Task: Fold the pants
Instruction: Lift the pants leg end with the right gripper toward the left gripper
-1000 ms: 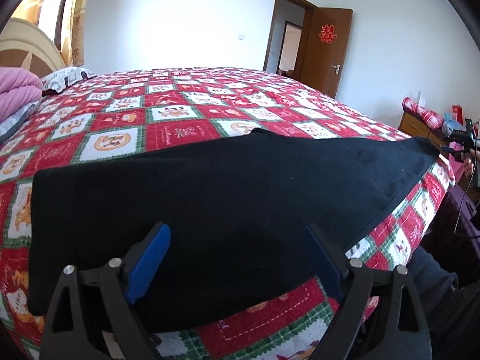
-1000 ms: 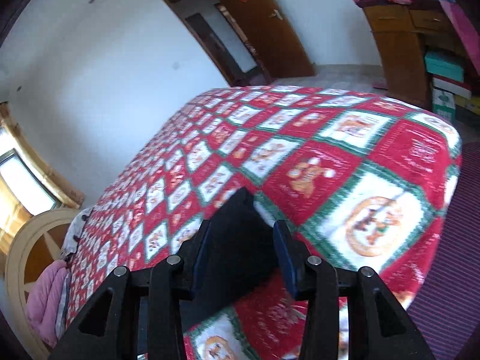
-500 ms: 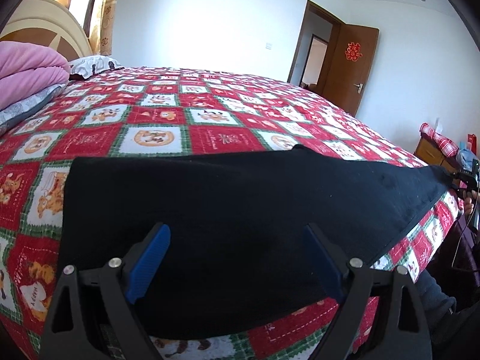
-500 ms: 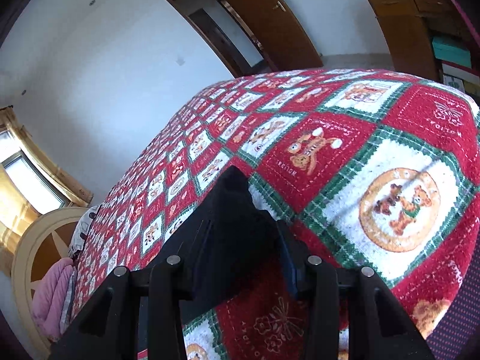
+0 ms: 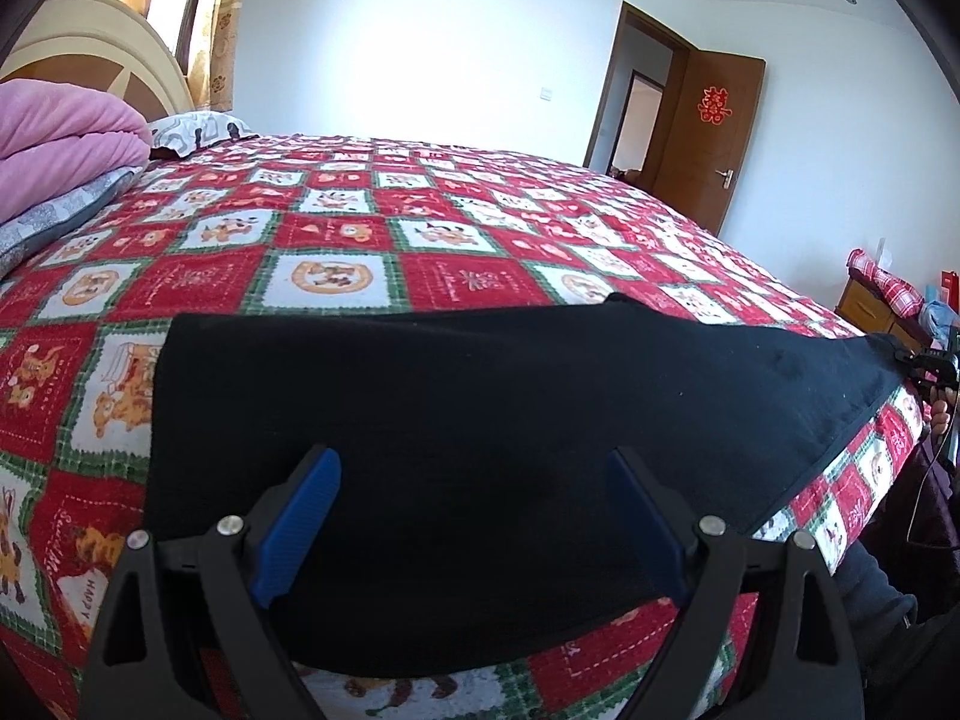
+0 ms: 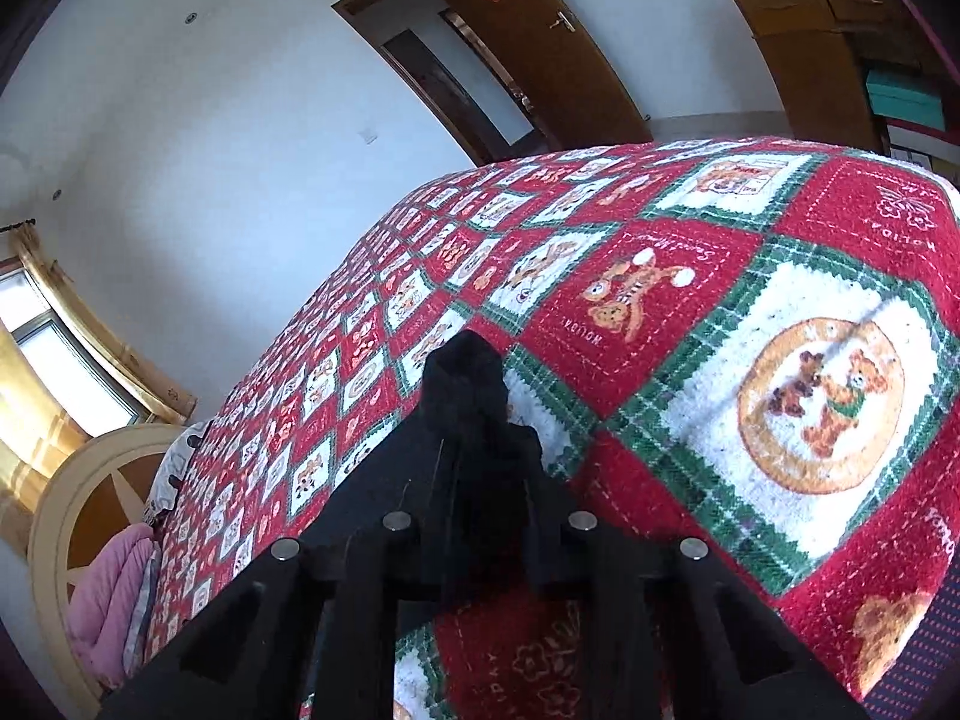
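**Right gripper pinches the pants' far end**

While the black pants [image 5: 492, 438] lie flat on the bed [image 5: 456, 282], near its front edge, their long side runs left to right. The left gripper [image 5: 474, 516] hangs wide open over the left end and holds nothing. The right gripper [image 6: 480, 420] is closing on the cloth bunched between its fingers at the narrow right end. I think that end must travel along the pants toward the left gripper. The blanket squares read "HAPPY" and "HOLIDAY".
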Demonstrator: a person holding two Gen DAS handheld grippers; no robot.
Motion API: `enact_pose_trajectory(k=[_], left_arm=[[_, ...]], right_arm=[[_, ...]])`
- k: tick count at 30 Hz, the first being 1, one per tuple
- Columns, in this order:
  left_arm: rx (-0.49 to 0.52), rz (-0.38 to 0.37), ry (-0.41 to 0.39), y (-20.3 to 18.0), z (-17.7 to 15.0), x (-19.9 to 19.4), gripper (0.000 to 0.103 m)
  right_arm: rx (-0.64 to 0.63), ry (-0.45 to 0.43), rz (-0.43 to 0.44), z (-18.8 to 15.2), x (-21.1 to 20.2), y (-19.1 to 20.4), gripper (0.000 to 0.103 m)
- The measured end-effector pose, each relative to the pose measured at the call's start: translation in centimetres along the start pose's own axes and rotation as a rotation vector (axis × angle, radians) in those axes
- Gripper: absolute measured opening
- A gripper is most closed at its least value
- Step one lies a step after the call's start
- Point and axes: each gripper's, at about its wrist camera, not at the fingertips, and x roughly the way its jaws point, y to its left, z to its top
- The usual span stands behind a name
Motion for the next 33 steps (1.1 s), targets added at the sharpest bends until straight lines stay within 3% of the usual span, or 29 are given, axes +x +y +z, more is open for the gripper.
enact_pose_trajectory(k=[4,12,20,27,33], left_arm=[[0.014,0.011,0.003,0.0,0.0,0.0,0.092],[-0.006,0.006,-0.002,0.7,0.1,-0.2,0.092],[0.007,0.008,0.003,0.7,0.1,-0.1,0.092],[-0.012,0.004,-0.001,1.1,0.3,-0.4,0.092],[-0.013,0.005,0.002,1.1,0.3,-0.3,0.092]], right_arm=[[0.03,-0.015,0.034,0.2,-0.3,0.0,0.013],[0.064,-0.056,0.103,0.5,-1.2,0.6,0.011],[0.095,-0.031,0.054,0.4,-0.7,-0.2,0.011],[-0.008,-0.07,0.039,0.6,-1.5,2.8,0.011],[-0.266,-0.142,0.098,-0.3,-3.5,10.1,0.011]])
